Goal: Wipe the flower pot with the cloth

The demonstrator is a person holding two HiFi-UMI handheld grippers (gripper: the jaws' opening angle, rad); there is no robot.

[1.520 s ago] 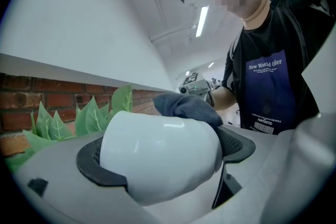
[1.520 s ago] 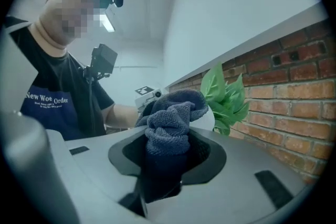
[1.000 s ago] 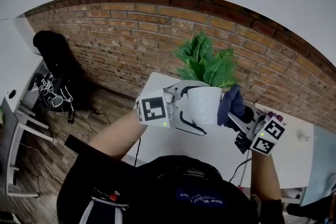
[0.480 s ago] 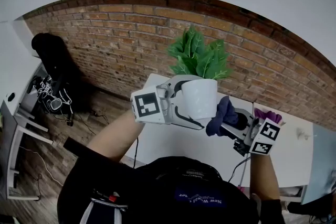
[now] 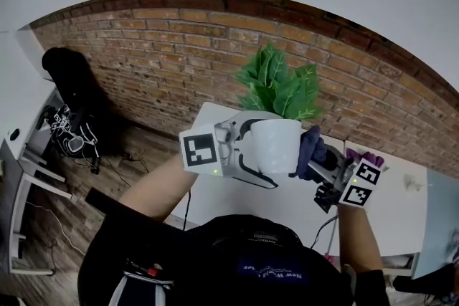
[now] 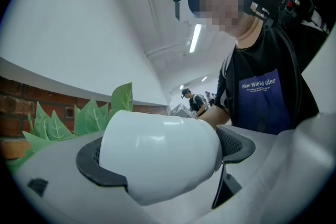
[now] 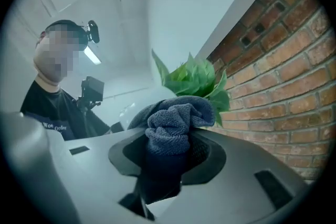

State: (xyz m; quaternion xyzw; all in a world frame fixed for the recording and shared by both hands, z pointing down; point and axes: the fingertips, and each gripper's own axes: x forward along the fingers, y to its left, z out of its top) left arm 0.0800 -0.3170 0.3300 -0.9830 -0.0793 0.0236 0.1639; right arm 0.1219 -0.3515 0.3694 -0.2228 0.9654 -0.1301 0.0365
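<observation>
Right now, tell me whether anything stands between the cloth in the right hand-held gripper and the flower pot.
Nothing visible does. The dark blue terry cloth in the right hand-held gripper appears pressed against the glossy white flower pot, which the left hand-held gripper clamps.

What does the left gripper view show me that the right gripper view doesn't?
Only the left gripper view: the left gripper clamped across the white flower pot. Only the right gripper view: the right gripper shut on the bunched blue cloth. Both: the green leaves, the brick wall and the person in a black shirt.
</observation>
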